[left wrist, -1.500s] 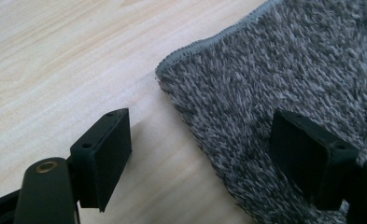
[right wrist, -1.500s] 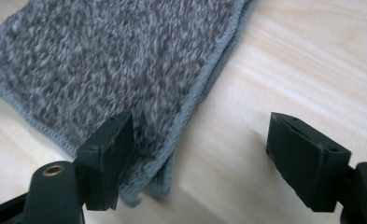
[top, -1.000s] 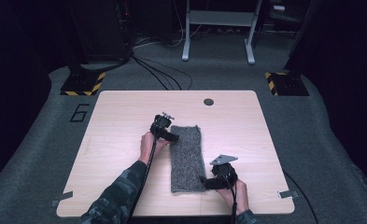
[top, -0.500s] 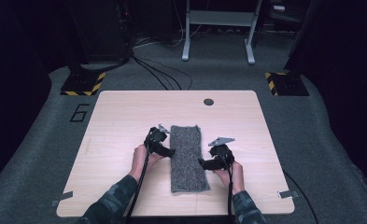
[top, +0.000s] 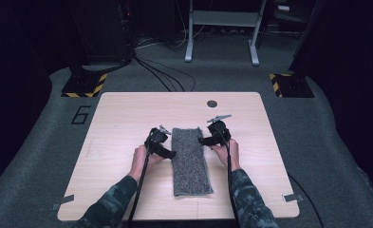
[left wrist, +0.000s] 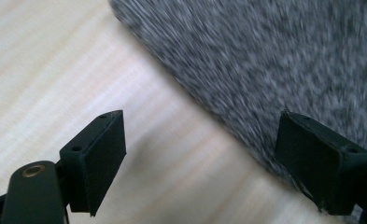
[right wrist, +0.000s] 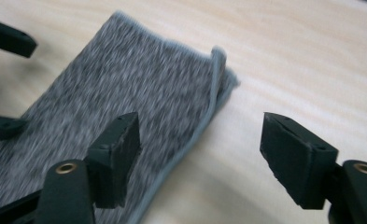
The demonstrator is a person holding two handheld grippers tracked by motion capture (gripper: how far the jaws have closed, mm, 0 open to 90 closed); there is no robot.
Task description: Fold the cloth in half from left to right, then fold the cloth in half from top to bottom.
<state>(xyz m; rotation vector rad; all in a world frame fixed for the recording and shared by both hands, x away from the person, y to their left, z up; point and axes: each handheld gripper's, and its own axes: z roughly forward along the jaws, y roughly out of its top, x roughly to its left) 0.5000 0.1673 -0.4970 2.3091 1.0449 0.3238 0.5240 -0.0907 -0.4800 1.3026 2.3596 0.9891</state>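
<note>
Shifted up along the cloth's right edge since a second ago: right gripper (top: 208,140), jaws apart, just closing some, gripping nothing. Left gripper (top: 167,153) wide, empty. One folded grey speckled cloth (top: 190,159), mid pale wooden table (top: 127,118); grey carpet (top: 41,142).

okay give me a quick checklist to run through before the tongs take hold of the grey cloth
1. Grey cloth lies flat and folded lengthwise on the table: ok.
2. Left tongs open, nothing between the jaws: ok. One jaw is over the cloth's edge, the other over bare wood.
3. Right tongs open with the cloth's long edge running between the jaws: ok. The jaws have just been closing, but the pads do not press on the cloth.
4. The two tongs sit at opposite long edges near the far end: ok.
5. Far corner by the right tongs lies flat: not ok, it curls up.
6. Whether the jaws will catch every layer: cannot tell.
</note>
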